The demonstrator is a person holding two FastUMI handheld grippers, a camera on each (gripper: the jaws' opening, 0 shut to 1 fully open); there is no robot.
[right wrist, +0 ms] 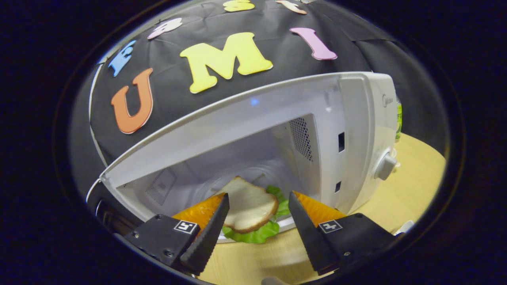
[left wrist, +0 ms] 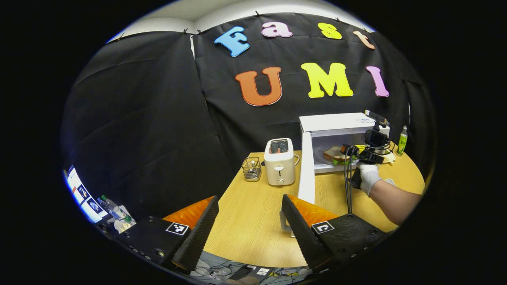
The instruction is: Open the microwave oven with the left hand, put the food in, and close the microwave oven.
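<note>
The white microwave [left wrist: 336,122] stands at the back right of the wooden table, its door [left wrist: 307,174] swung open toward me. Inside lies the food, a sandwich [right wrist: 249,204] of bread and green lettuce on a white plate [right wrist: 286,225]. My right gripper [right wrist: 258,196] is open at the mouth of the microwave [right wrist: 277,103], with the sandwich lying between its spread fingers, which do not press on it. In the left gripper view the right gripper [left wrist: 370,156] is held by a gloved hand [left wrist: 368,176] in front of the sandwich [left wrist: 334,154]. My left gripper [left wrist: 250,198] hangs open over the table, left of the door.
A white toaster [left wrist: 280,161] and a small wire basket [left wrist: 251,169] stand left of the door. A green bottle [left wrist: 403,140] is behind the microwave's right side. The control knob [right wrist: 385,166] sits on the front panel. The table [left wrist: 253,237] has bare wood in front.
</note>
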